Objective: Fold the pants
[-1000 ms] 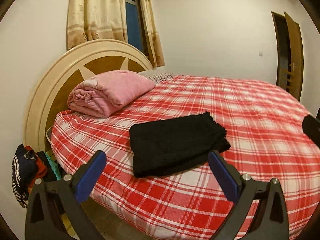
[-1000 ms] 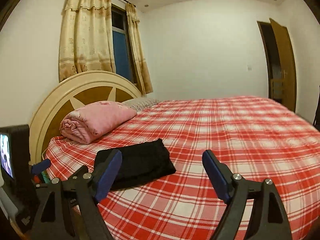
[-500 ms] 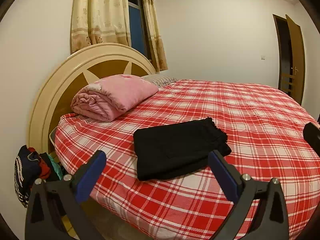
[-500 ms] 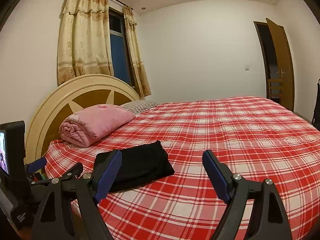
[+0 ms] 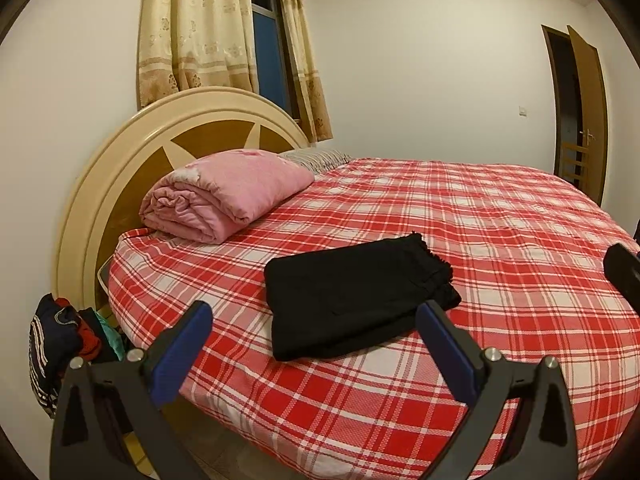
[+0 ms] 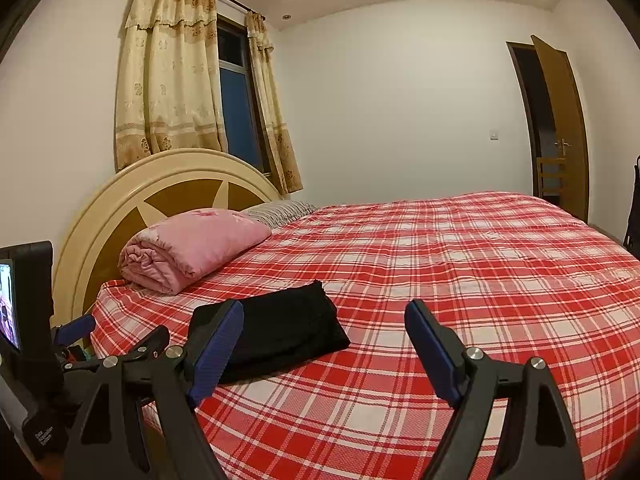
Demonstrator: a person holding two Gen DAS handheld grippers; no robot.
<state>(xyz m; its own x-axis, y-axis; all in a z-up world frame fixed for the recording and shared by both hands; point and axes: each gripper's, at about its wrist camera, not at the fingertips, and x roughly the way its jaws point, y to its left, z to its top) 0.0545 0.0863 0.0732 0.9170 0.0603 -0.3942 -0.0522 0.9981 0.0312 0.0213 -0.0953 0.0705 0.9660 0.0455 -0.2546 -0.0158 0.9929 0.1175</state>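
Black pants [image 5: 352, 298], folded on bed [image 5: 500, 240]: soft, light, limp. Best pinched at stacked edge. Left tongs [image 5: 314, 346] and right tongs [image 6: 324, 346] wide open, empty.

Red plaid bed [image 5: 500, 240], folded black pants [image 5: 352, 296] near edge, rolled pink quilt [image 5: 228, 188] by headboard

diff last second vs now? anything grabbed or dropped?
Nothing grabbed or dropped. Both views drifted slightly, so the bed sits a bit lower in frame than a second ago. The folded black pants lie in the same spot on it, untouched. Left gripper and right gripper stay open and empty.
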